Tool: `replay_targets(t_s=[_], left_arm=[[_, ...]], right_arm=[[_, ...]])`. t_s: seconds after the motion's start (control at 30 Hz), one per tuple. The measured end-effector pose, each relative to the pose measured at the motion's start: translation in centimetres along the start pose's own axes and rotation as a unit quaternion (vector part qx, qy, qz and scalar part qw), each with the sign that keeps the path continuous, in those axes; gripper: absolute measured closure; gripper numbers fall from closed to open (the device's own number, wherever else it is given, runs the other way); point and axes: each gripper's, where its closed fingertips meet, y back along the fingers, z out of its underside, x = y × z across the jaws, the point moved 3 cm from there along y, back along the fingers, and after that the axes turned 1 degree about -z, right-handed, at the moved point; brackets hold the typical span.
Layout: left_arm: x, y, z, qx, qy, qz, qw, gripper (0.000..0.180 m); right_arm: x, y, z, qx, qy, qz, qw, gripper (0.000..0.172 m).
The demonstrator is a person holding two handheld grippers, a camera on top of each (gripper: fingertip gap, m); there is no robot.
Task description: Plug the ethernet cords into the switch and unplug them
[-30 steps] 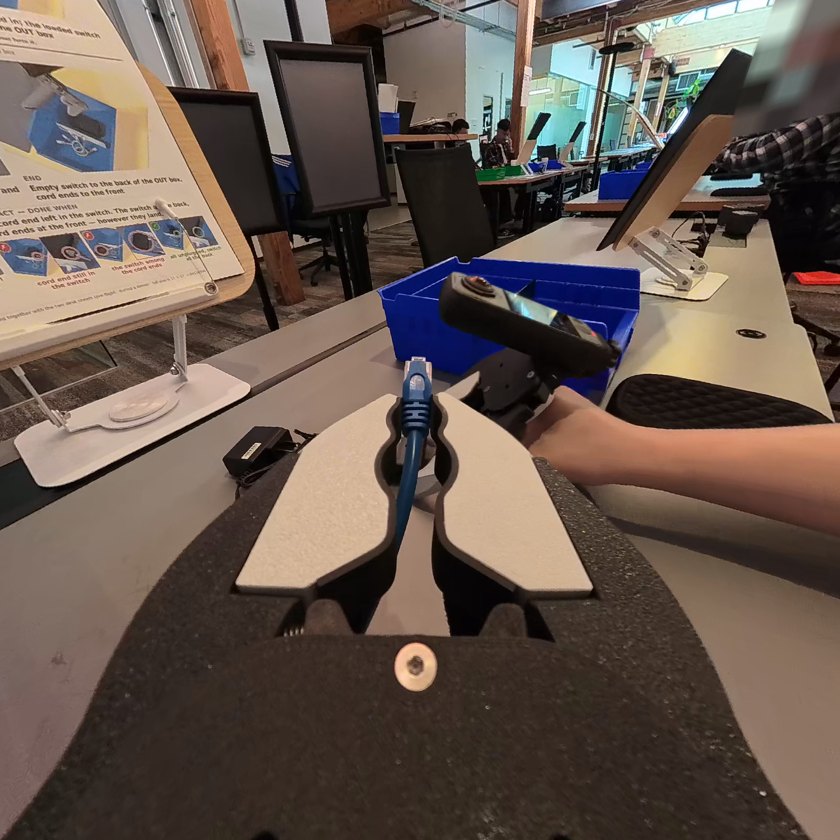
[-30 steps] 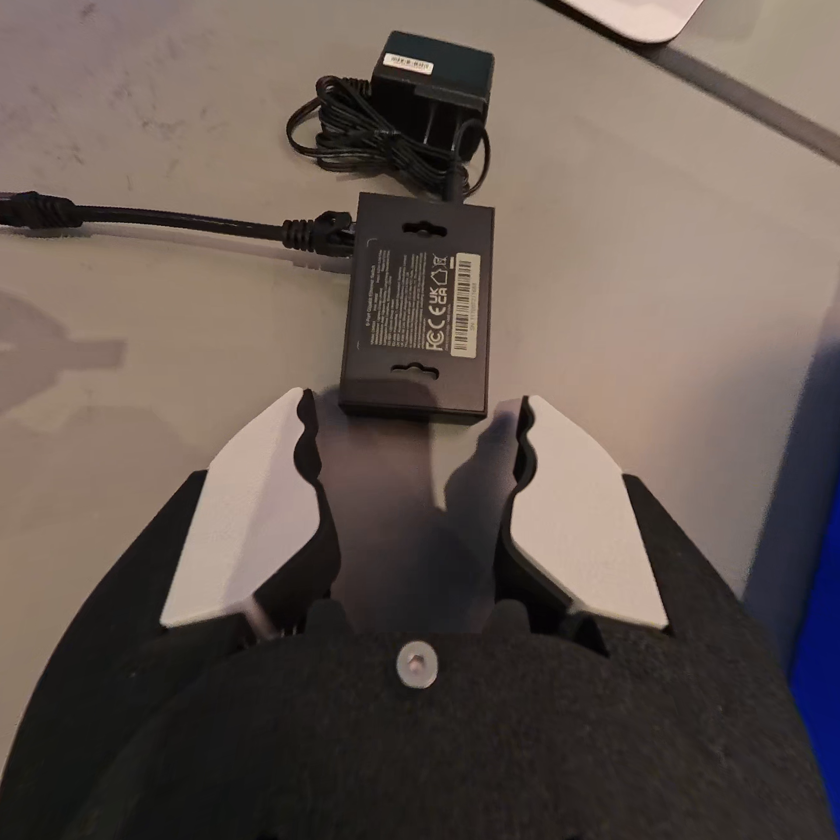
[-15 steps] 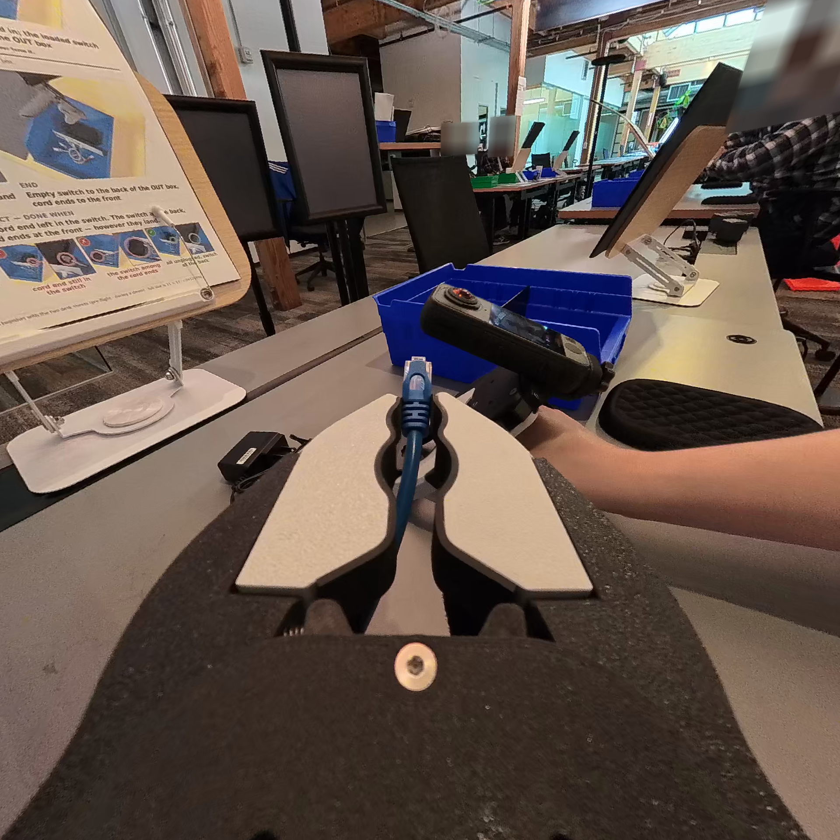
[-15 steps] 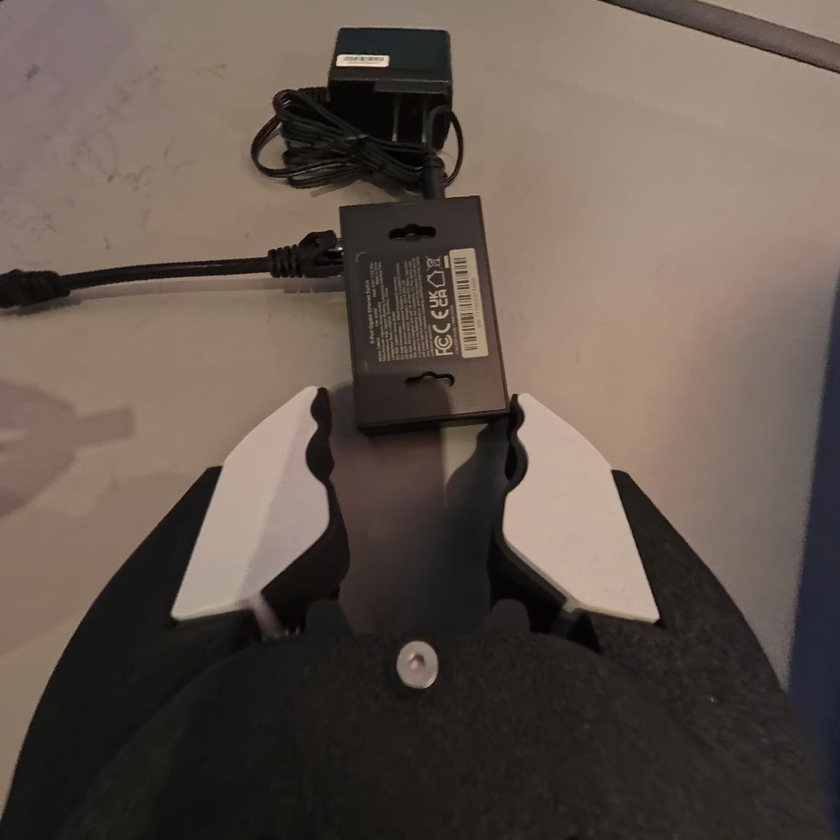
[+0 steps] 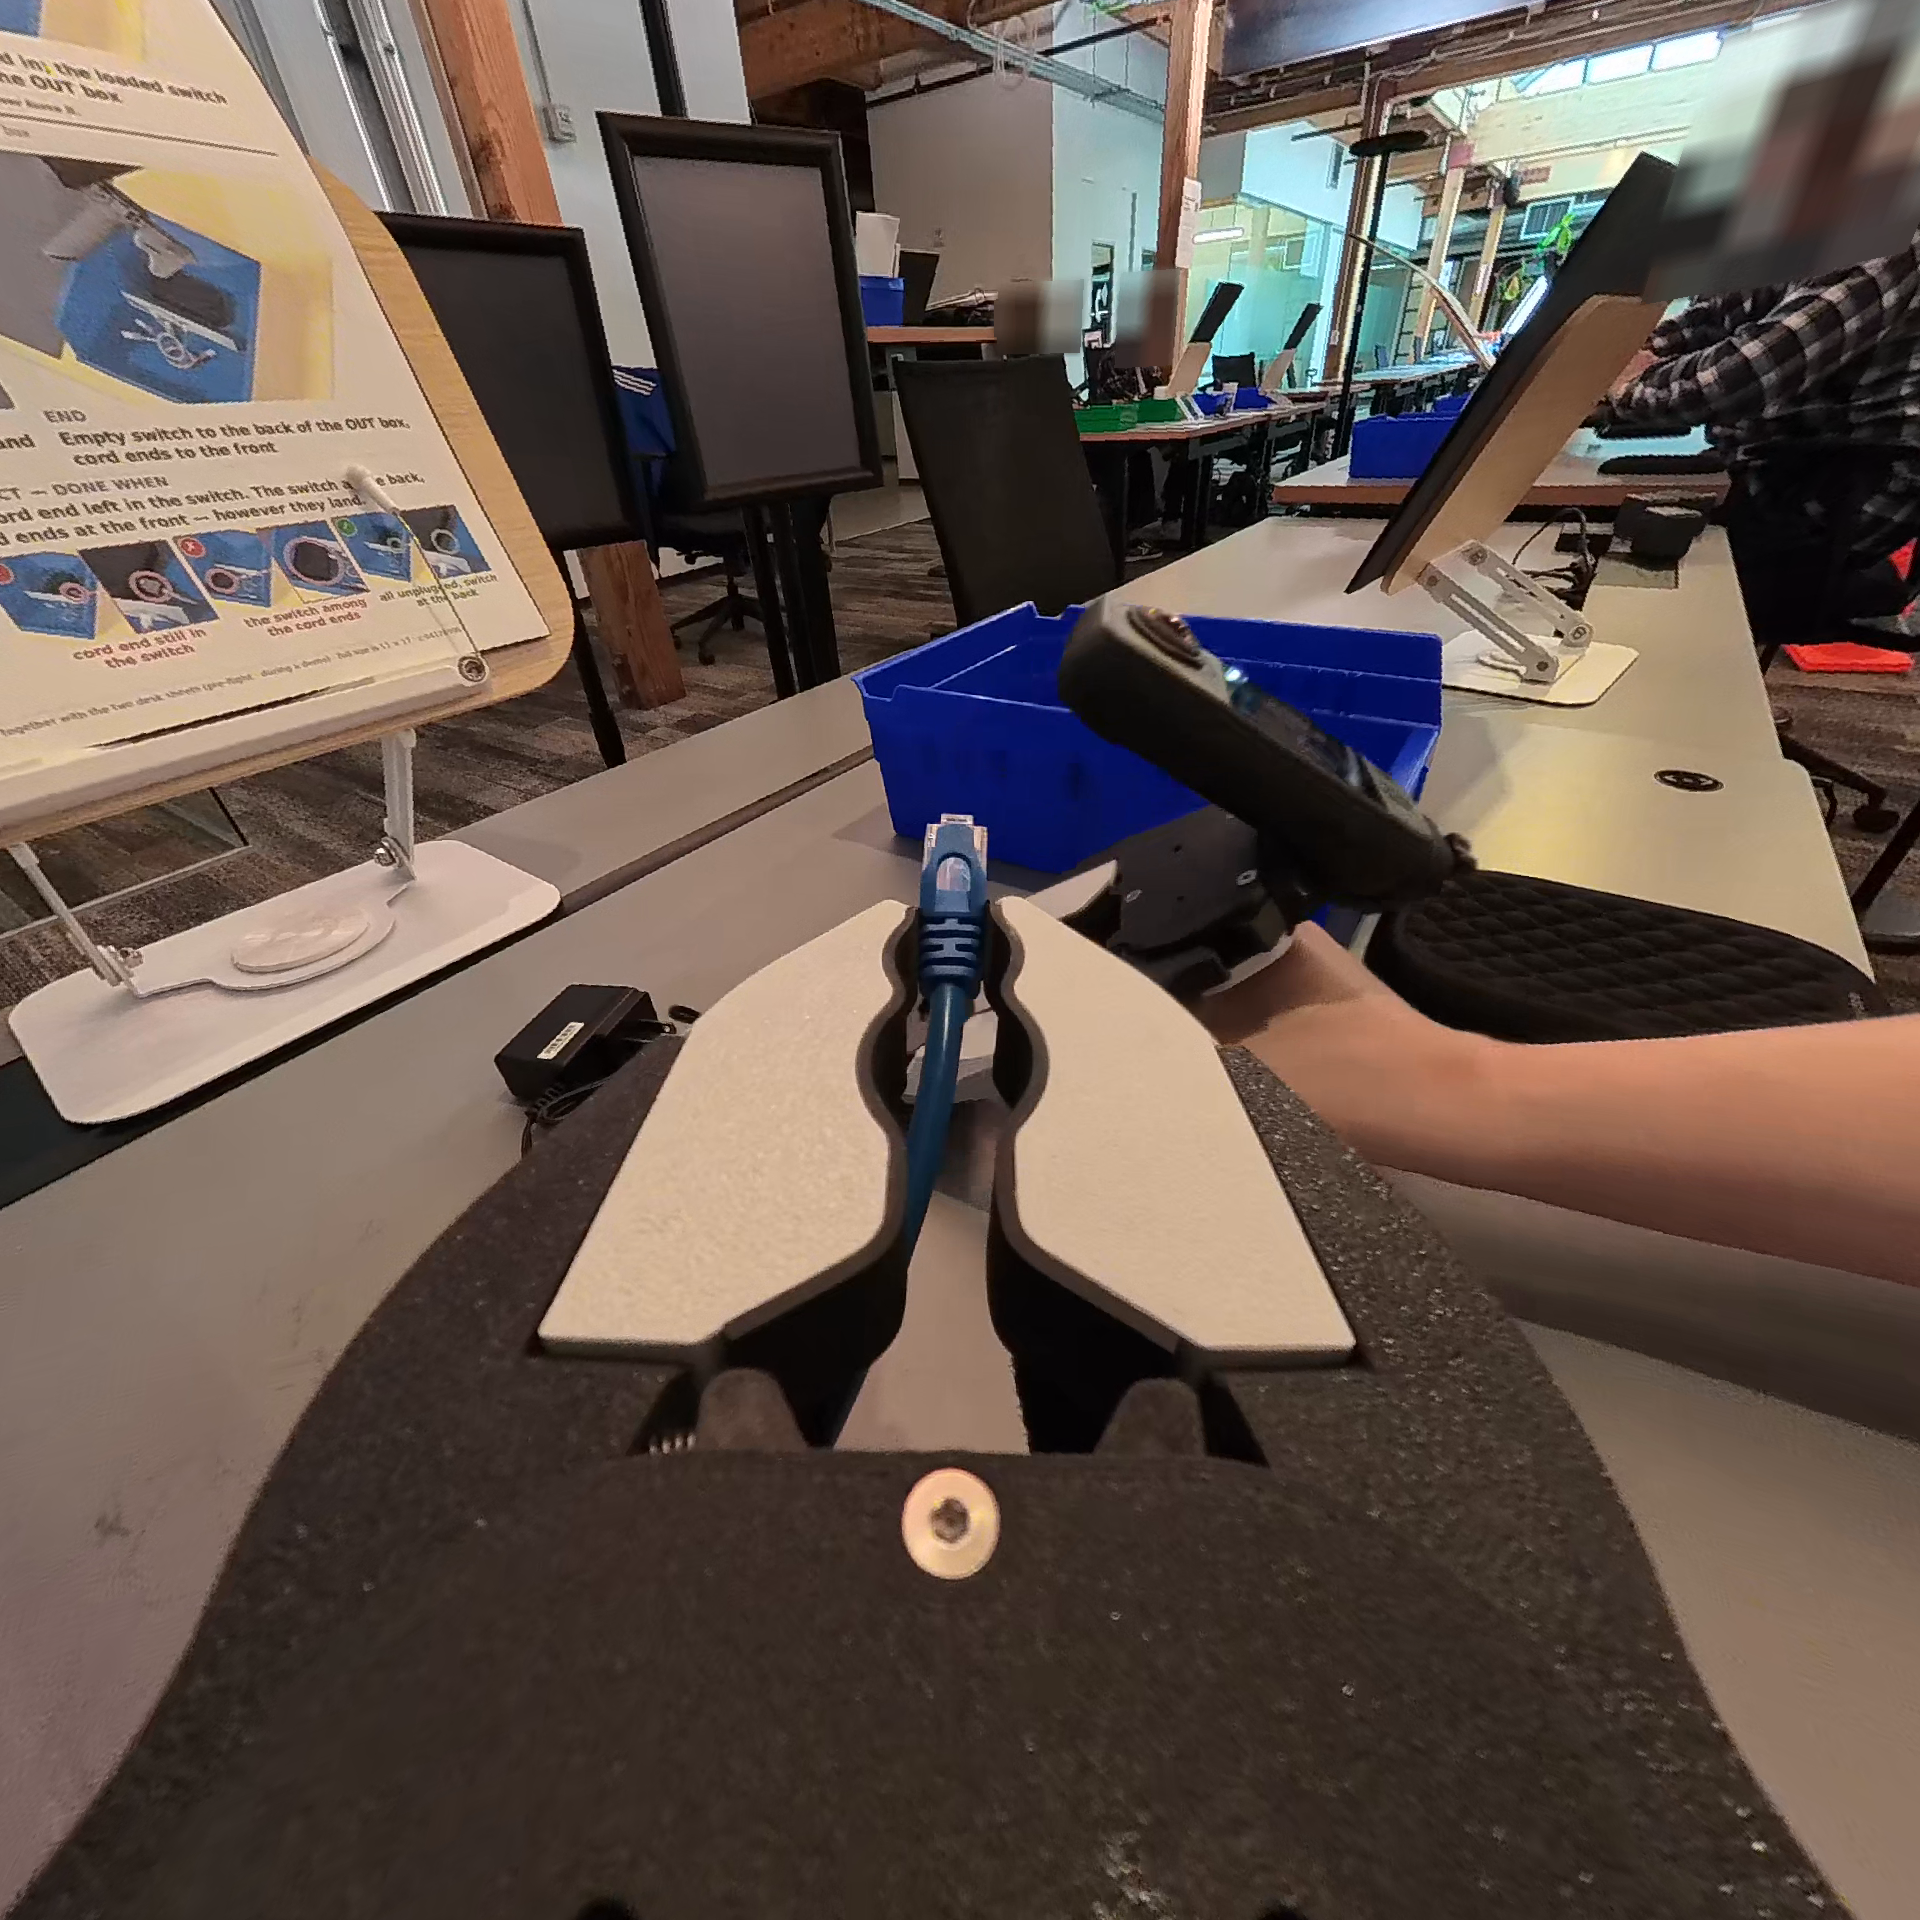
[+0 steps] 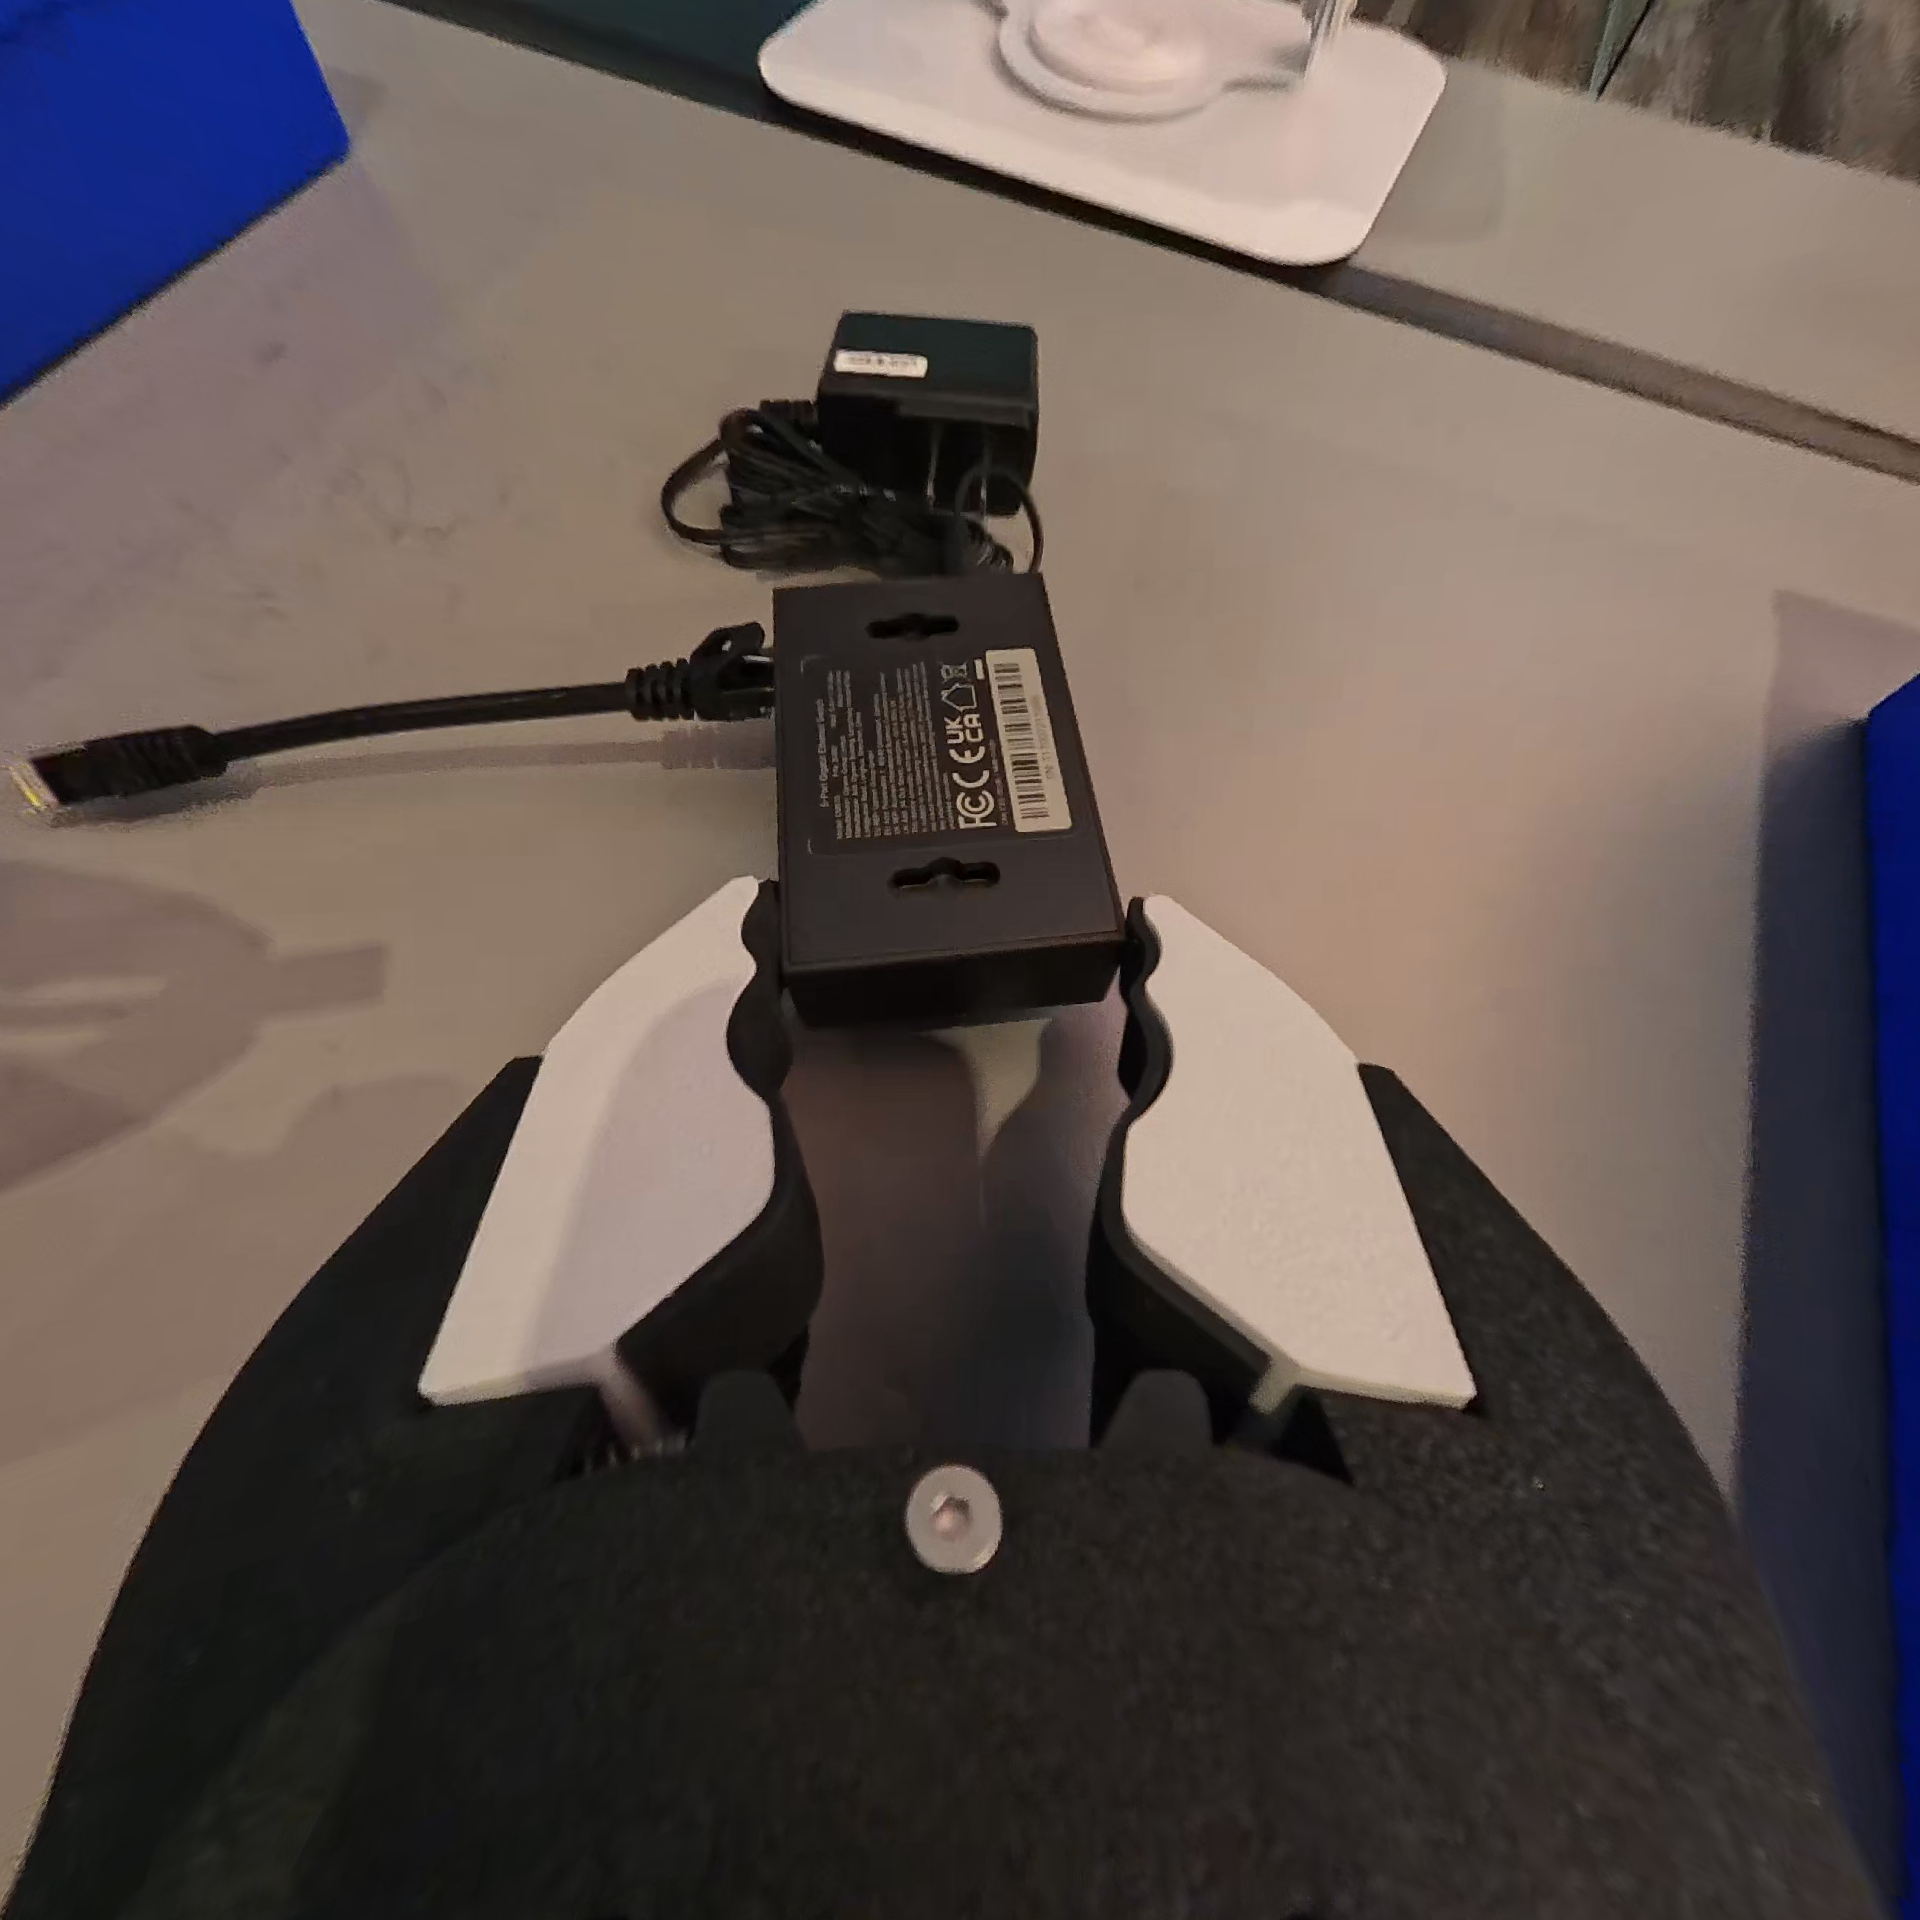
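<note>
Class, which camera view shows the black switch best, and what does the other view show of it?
The right wrist view: the switch lies label-side up, its near end between the right gripper's fingers. In the left wrist view it is hidden behind the left gripper.

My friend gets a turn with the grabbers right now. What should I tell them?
Left hand-held gripper: shut on the blue ethernet cord just behind its plug, which points forward, unplugged.
Right hand-held gripper: fingers around the near end of the black switch, which lies label-up on the table.
Done: black cord has one end in the switch's left side; its other end lies free.
Left: steady the switch, plug in the blue cord, later unplug both.
</note>
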Motion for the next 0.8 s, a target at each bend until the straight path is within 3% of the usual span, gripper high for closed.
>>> replay_targets(t_s=[0.23,0.37,0.8], left_arm=[[0.0,-0.2,0.2,-0.006,-0.001,-0.001,1.0,0.17],[-0.3,-0.2,0.4,-0.007,0.003,-0.005,1.0,0.17],[-0.6,-0.1,0.4,-0.013,0.01,-0.009,1.0,0.17]], right_arm=[[-0.4,2.5,-1.6,0.069,-0.016,-0.067,0.995,0.111],[0.0,2.8,-1.8,0.071,-0.031,-0.091,0.993,0.111],[0.9,2.5,-1.5,0.04,-0.258,-0.217,0.941,0.111]])
